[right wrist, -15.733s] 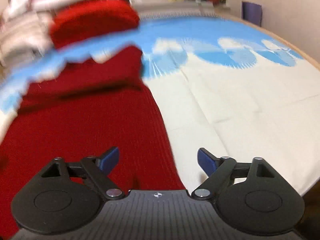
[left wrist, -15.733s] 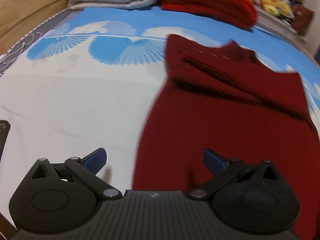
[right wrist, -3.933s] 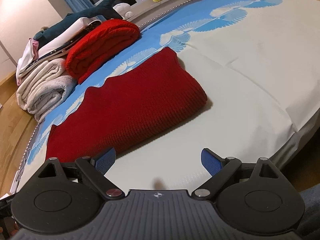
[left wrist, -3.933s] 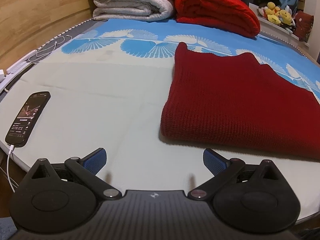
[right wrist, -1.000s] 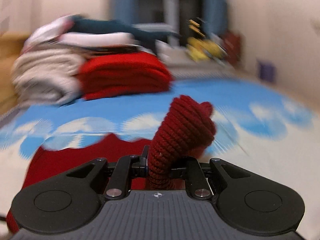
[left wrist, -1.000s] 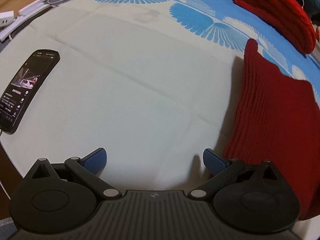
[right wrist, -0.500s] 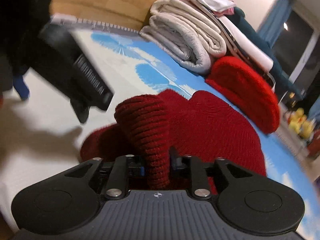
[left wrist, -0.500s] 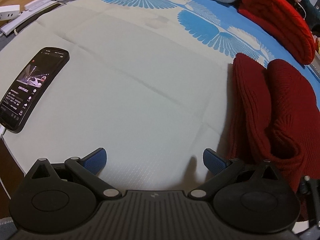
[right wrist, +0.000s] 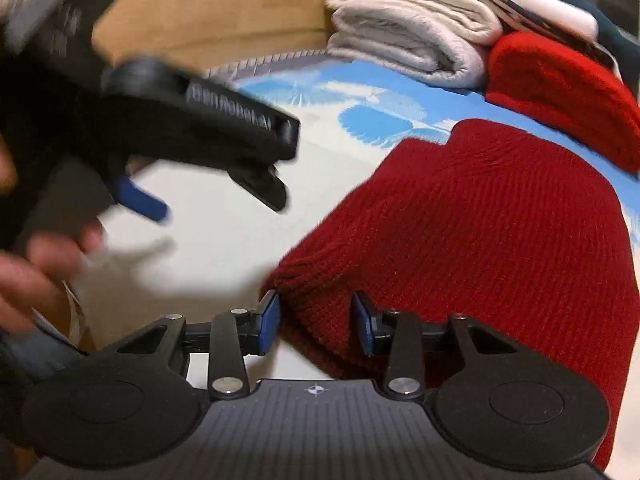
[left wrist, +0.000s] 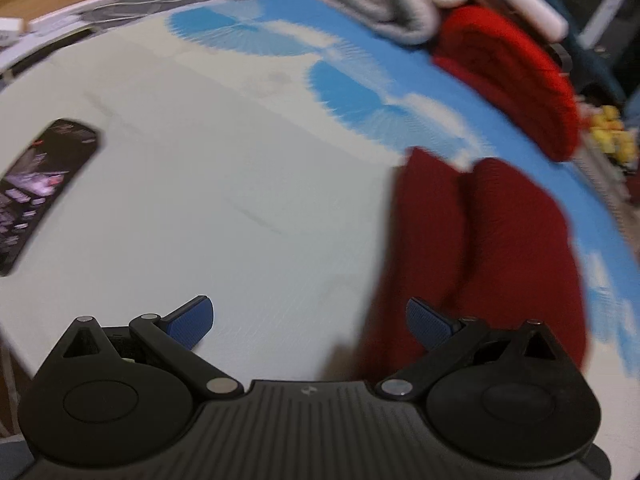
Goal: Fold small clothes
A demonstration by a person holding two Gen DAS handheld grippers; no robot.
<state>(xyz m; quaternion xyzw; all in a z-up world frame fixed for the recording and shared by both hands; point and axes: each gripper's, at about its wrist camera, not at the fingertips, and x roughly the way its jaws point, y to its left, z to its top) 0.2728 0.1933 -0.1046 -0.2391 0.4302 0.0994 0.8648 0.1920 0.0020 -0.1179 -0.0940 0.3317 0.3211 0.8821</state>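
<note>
The dark red knitted sweater [right wrist: 480, 232] lies folded over on itself on the white and blue bedsheet [right wrist: 224, 240]; it also shows at the right of the left wrist view [left wrist: 500, 248]. My right gripper [right wrist: 316, 320] has its jaws partly apart around the near folded corner of the sweater, with the pads beside the knit. My left gripper [left wrist: 310, 320] is open and empty above the bare sheet, just left of the sweater. The left gripper also shows in the right wrist view [right wrist: 208, 196], held by a hand.
A phone [left wrist: 36, 192] lies on the sheet at the left edge. Folded grey-white blankets [right wrist: 408, 36] and a bright red folded blanket [right wrist: 560, 96] are stacked at the far side. A wooden headboard [right wrist: 224, 12] stands behind.
My right gripper has opened from its tight grip on the sweater's fold, and the folded layer now lies flatter on the garment. My left gripper has swung slightly; its view is blurred.
</note>
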